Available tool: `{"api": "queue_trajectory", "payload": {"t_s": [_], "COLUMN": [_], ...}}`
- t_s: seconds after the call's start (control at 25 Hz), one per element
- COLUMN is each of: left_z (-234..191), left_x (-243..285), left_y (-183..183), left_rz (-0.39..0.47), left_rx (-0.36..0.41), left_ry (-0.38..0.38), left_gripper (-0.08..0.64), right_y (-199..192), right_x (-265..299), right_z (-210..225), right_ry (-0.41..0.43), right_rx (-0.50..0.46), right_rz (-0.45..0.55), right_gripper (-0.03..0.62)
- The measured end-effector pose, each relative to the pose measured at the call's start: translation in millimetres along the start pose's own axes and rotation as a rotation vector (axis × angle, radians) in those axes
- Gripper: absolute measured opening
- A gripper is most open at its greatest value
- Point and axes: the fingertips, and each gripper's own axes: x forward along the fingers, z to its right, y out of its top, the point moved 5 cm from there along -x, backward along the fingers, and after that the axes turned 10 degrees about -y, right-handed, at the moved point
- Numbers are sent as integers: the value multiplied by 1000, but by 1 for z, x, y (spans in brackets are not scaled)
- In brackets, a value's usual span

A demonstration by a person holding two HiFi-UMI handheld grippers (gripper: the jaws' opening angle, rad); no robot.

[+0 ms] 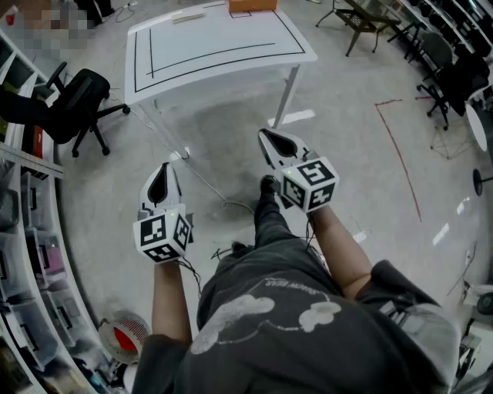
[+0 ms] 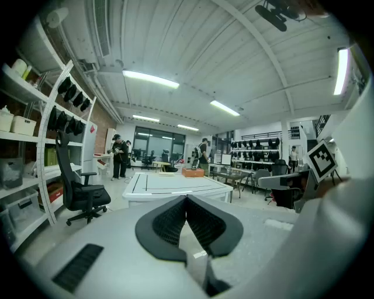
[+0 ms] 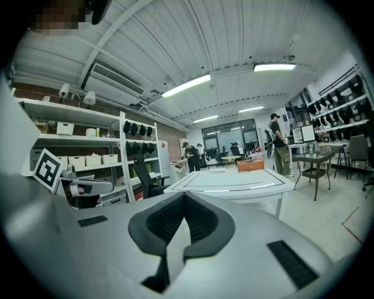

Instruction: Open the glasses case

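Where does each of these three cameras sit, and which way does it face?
Head view: on the person's head, looking steeply down at the floor and a white table; shows forearms, legs, left tongs, right tongs.
Left gripper view: on the left tongs, looking forward along their closed tips to the table; the right tongs' marker cube shows at the right edge.
Right gripper view: on the right tongs, facing likewise, closed tips in front.
Shared: all three see the table and the orange box on it.

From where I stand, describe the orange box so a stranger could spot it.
Look for the white table with black lines on its top. At its far end sits the orange box, low and rectangular, the only coloured thing on that top.
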Motion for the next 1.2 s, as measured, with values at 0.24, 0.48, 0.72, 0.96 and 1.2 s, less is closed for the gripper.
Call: {"api": "queue_trajectory", "payload": {"t_s": [0.24,0.48,0.72,0.96,1.2], "left_z": [12,10,3,-14,-45], "left_x": [-2,6,28,79,166], "left_y": [-3,-8,-10,-13,14], "left_rz": [-7,-11,-13,-53,-72], "left_rx": [-2,-21,-28,-48,-23], "left_ry": [-6,2,18,30,76], "left_gripper": [2,2,2,2,2], "right_y": [-3,-4,-4,-2,23], "right_x": [-6,-1,17,71,162], "right_z": [7,15,36,70,119], "right_ry": [0,-14,4,13,51], "right_rx": [-8,-14,57,30,6], "right_rz": [-10,-11,2,-20,-48], "right_gripper": [-2,-1,0,0,0]}}
